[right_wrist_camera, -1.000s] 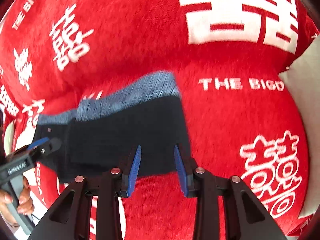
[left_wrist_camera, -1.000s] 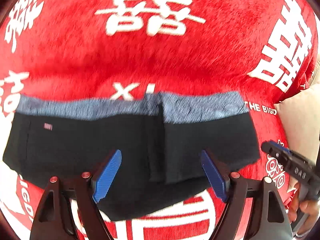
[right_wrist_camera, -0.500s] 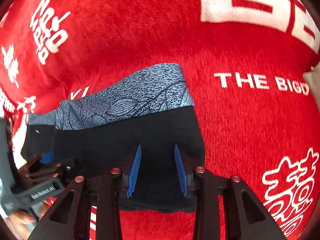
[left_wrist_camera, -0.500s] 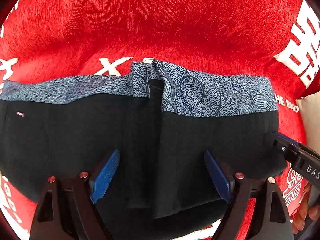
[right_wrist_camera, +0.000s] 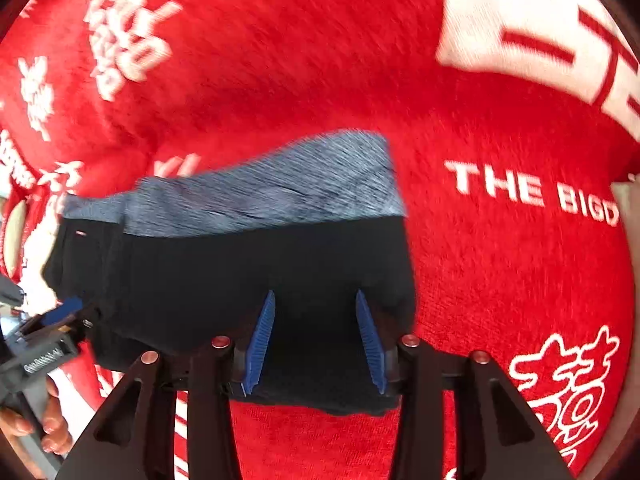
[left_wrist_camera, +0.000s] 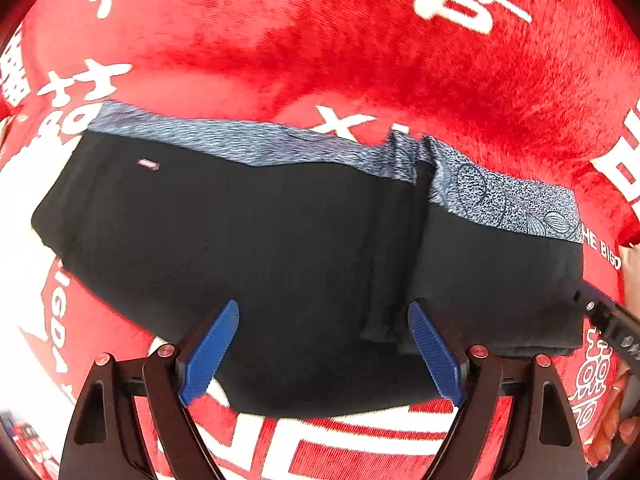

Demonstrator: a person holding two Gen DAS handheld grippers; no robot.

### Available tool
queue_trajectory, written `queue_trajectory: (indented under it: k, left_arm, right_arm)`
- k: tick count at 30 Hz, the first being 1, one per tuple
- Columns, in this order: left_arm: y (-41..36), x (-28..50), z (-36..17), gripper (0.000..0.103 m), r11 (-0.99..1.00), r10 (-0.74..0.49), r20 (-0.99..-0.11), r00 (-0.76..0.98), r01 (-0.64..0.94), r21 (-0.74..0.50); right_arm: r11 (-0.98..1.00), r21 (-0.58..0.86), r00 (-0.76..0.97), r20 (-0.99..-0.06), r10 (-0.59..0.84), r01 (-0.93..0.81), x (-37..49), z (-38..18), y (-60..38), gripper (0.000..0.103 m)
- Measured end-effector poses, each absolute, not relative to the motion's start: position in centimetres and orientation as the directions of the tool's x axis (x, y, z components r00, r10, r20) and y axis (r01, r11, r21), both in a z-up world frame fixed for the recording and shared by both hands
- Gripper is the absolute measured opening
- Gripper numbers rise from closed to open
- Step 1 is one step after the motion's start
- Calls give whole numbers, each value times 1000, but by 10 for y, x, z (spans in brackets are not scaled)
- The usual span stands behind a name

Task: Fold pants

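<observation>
Black pants (left_wrist_camera: pixel 256 248) with a blue-grey patterned waistband (left_wrist_camera: pixel 240 146) lie folded flat on a red cloth; they also show in the right wrist view (right_wrist_camera: pixel 240 272). My left gripper (left_wrist_camera: pixel 322 340) is open wide, its blue pads above the pants' near edge, left of a vertical fold. My right gripper (right_wrist_camera: pixel 316 332) is open with a narrower gap, over the right end of the pants. Its tip shows at the right edge of the left wrist view (left_wrist_camera: pixel 600 316). Neither holds cloth.
The pants lie on a red plush cloth (left_wrist_camera: pixel 360 60) with white characters and lettering (right_wrist_camera: pixel 532 192). A pale surface (right_wrist_camera: pixel 628 200) shows past the cloth's right edge. The left gripper and the hand holding it (right_wrist_camera: pixel 36 364) show at the left.
Both views have shifted over the pants: the left wrist view now takes in more of their left end. The right gripper has come closer over the right end. The pants lie as before.
</observation>
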State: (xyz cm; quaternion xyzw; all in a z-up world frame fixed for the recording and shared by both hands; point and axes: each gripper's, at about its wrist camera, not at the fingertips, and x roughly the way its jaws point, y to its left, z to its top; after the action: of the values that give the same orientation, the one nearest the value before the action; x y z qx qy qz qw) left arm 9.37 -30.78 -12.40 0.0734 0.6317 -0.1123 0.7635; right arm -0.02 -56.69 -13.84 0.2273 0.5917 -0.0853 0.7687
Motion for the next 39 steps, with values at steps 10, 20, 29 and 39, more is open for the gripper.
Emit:
queue_trajectory:
  k: [10,20,29,39]
  left_arm:
    - [-276,95,-137,88,958,-107,-981,162,280,-59]
    - [-242,94,-143,88,954,-131,-988,86,282,-102]
    - [-217,100,-141,88,959,-159,-985,68,247,-138]
    - [-188,114,-140,88,968,-173,-982,75,200,-155]
  right_arm:
    - [852,401,340,-896,286,338,83,-158,-503,38]
    - [934,222,215,-963,164,279,87,-165,-456,38]
    - [954,111,204,-977,54,279,48,-130,-438,46]
    - [924,116,153,-986,64,364,43,-162,-436,54]
